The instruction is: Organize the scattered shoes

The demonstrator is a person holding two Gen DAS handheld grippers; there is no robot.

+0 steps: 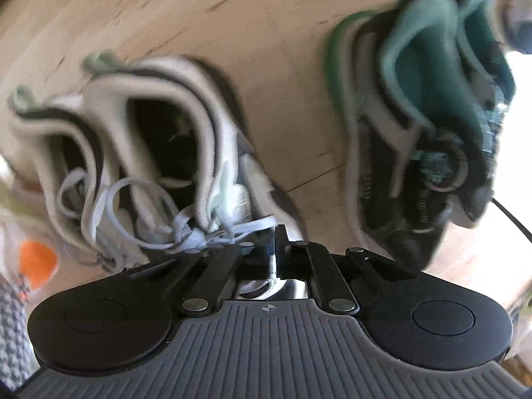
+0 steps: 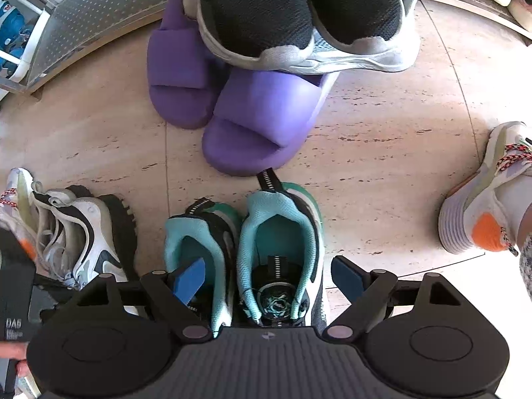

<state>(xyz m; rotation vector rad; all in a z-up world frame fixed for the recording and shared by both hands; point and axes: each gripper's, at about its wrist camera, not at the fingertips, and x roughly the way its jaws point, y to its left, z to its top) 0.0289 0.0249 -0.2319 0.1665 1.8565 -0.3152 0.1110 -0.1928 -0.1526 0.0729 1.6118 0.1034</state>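
Observation:
In the blurred left wrist view, a pair of white sneakers (image 1: pixel 159 139) stands side by side on the pale tiled floor. My left gripper (image 1: pixel 266 239) points down at the lace end of the nearer one, fingertips slightly apart and gripping nothing. A teal pair (image 1: pixel 432 133) stands to the right. In the right wrist view, my right gripper (image 2: pixel 268 277) hangs open over the teal sneakers (image 2: pixel 279 249). Its left pad (image 2: pixel 189 279) is inside the left teal shoe (image 2: pixel 196 242). The right pad (image 2: pixel 347 276) stands clear of the right shoe's outer side.
Two purple slides (image 2: pixel 262 123) lie further off, with black sneakers (image 2: pixel 256 10) partly on them. A perforated metal shoe rack (image 2: pixel 93 16) curves behind. The white pair (image 2: pixel 83 232) is at left. A person's foot in a white and orange sneaker (image 2: pixel 478 206) stands at right.

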